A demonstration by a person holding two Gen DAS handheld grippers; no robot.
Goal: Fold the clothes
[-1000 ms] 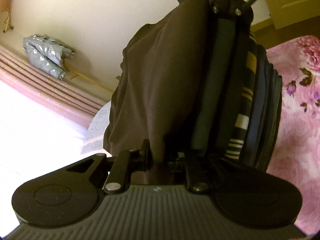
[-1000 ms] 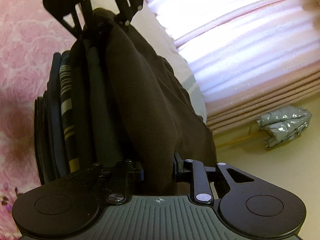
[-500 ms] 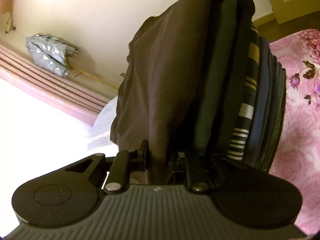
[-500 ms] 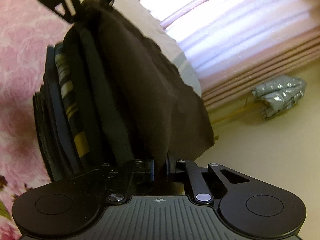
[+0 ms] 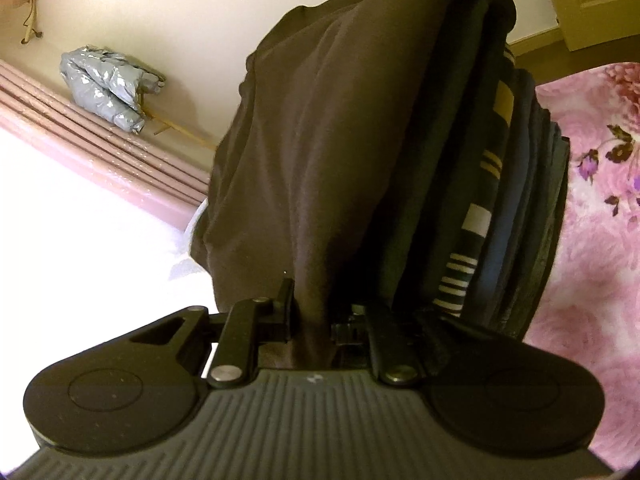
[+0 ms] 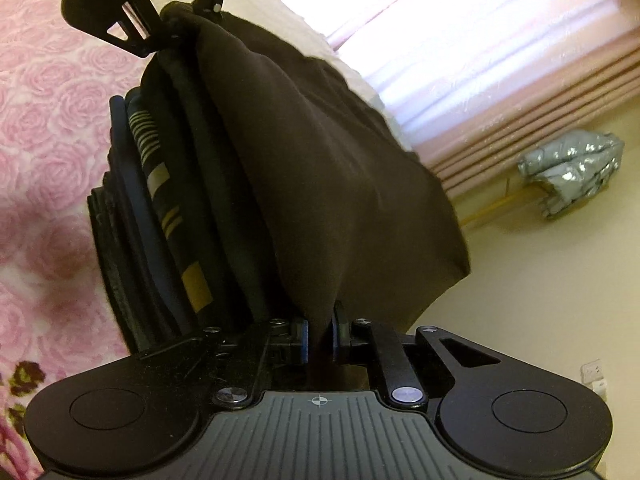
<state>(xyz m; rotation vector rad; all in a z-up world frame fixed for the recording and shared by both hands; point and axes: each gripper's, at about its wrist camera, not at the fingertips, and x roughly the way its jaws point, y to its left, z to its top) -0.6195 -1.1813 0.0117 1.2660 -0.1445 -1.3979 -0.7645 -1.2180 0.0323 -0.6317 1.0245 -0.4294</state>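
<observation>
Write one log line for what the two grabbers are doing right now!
left gripper: shut on brown garment | right gripper: shut on brown garment | beside: folded clothes stack | under: pink floral bedspread

brown garment (image 5: 328, 152) | swung further out from folded stack (image 5: 516, 216) | more spread

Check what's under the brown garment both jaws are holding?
Under the brown garment is a stack of folded dark clothes, one striped, resting on the pink bedspread. The stack's top face is covered; only edges show.
</observation>
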